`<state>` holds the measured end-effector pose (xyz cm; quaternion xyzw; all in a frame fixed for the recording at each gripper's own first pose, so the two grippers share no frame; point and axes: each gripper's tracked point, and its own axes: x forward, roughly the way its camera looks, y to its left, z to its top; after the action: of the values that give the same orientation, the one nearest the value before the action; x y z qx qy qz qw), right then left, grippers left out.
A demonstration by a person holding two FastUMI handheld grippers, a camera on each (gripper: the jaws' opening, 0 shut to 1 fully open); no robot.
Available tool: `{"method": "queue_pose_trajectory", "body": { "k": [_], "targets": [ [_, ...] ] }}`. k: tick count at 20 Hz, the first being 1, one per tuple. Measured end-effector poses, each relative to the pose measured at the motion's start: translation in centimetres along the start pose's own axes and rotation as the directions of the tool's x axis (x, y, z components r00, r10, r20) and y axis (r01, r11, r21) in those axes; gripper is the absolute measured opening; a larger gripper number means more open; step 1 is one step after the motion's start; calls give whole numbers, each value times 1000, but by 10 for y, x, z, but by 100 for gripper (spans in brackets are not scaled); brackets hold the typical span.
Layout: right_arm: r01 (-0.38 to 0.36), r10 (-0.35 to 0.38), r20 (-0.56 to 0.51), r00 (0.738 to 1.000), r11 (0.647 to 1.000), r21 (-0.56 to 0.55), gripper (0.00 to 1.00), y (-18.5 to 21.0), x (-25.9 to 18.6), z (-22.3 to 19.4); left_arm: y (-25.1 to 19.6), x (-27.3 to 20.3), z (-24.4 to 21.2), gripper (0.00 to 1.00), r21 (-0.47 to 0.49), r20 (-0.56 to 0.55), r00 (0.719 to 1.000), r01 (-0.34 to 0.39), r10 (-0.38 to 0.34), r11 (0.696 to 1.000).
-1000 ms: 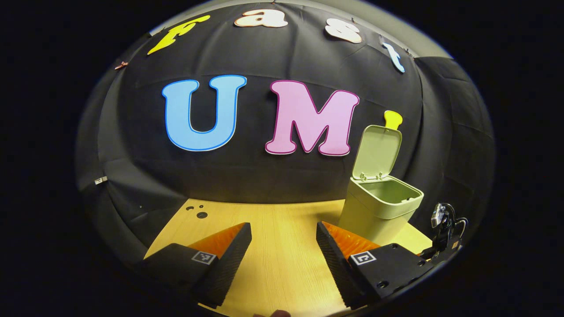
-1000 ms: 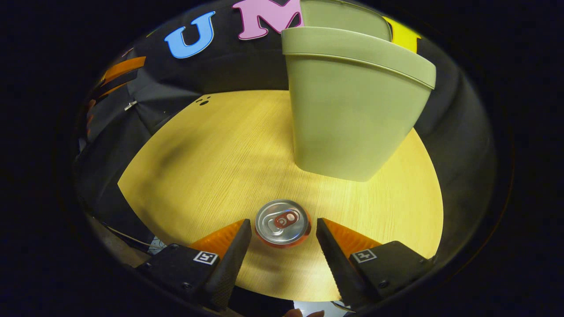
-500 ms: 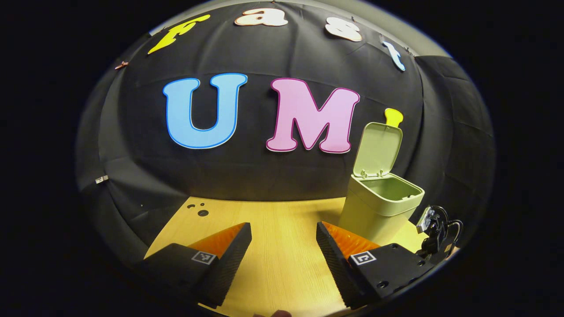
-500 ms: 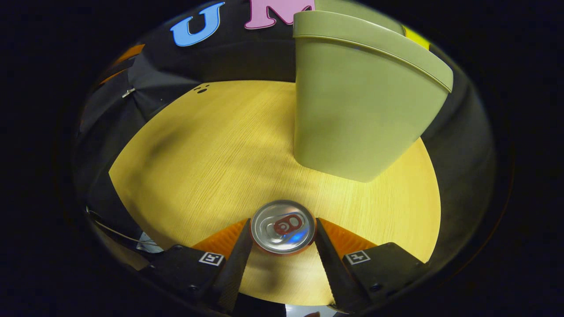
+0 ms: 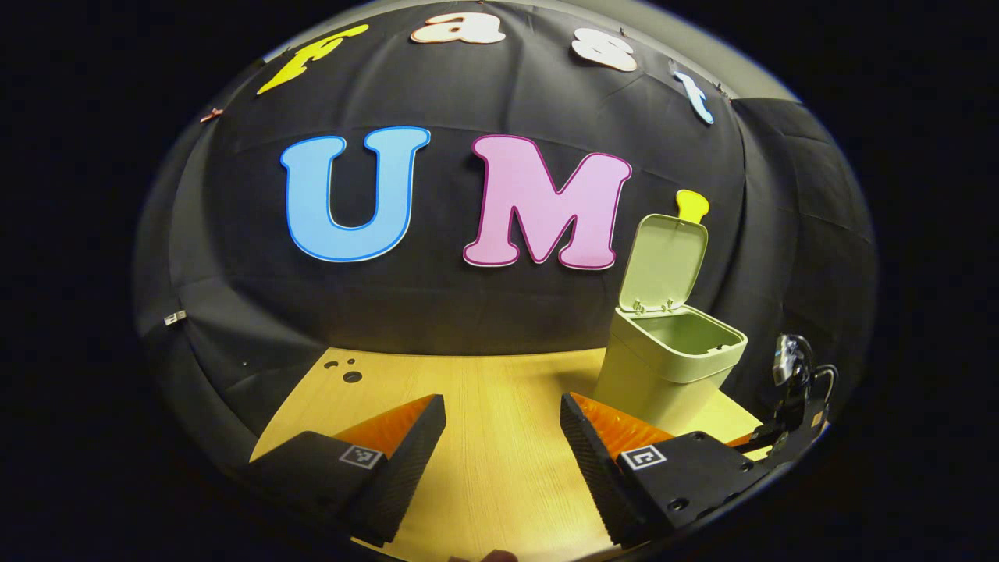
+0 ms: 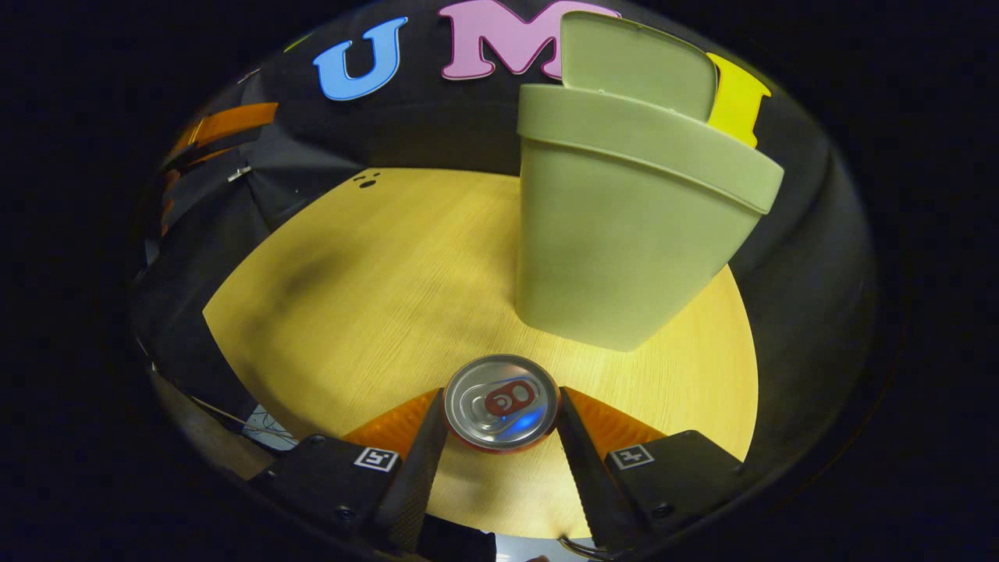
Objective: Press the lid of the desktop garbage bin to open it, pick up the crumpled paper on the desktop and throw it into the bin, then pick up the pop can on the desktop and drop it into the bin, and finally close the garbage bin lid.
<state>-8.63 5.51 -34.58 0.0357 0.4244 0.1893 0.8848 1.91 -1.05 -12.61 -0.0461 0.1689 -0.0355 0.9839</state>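
Observation:
The pop can [image 6: 501, 403] stands upright with its silver top and red tab facing the camera. My right gripper [image 6: 500, 396] is shut on it, one finger pressing each side. Just beyond it on the wooden table [image 6: 375, 273] stands the pale green bin [image 6: 624, 234], its lid [image 6: 636, 66] raised at the back. In the left gripper view the bin [image 5: 663, 371] is at the right with its lid [image 5: 663, 261] upright and its mouth open. My left gripper [image 5: 503, 437] is open over bare table with nothing between its fingers. The right gripper [image 5: 792, 390] appears past the bin.
The black cloth wall closes off the back and sides of the table [image 5: 484, 390]. A few small dark holes [image 5: 351, 376] mark the table's far left corner. The left gripper [image 6: 218, 129] is at the upper left in the right gripper view.
My right gripper closed on the can, which was loose between open fingers a second ago. The right gripper view has since risen a little, baring more of the bin's lid. The left gripper barely moved.

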Motion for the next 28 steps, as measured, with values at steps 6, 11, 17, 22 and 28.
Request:
{"method": "queue_pose_trajectory", "body": {
  "k": [6, 11, 17, 22, 28],
  "targets": [
    [-18, 14, 121, 993, 999, 32, 82, -5, -44, 54, -9, 5, 1, 95, 5, -3, 1000, 25, -25, 1000],
    [-28, 20, 257, 966, 999, 29, 82, -9, -87, 116, -16, 8, 2, 95, 7, -4, 999, 43, -43, 999],
    [-23, 13, 397, 918, 1000, 21, 82, -16, -124, 187, -22, 8, 4, 95, 20, 2, 998, 56, -56, 998],
    [20, -23, 469, 883, 1000, 12, 82, -35, -138, 230, -20, 5, 4, 95, 24, 3, 999, 52, -52, 998],
    [48, -58, 504, 862, 998, 33, 82, -60, -131, 263, -19, 3, 5, 95, 20, 8, 999, 48, -49, 999]
  ]
}}
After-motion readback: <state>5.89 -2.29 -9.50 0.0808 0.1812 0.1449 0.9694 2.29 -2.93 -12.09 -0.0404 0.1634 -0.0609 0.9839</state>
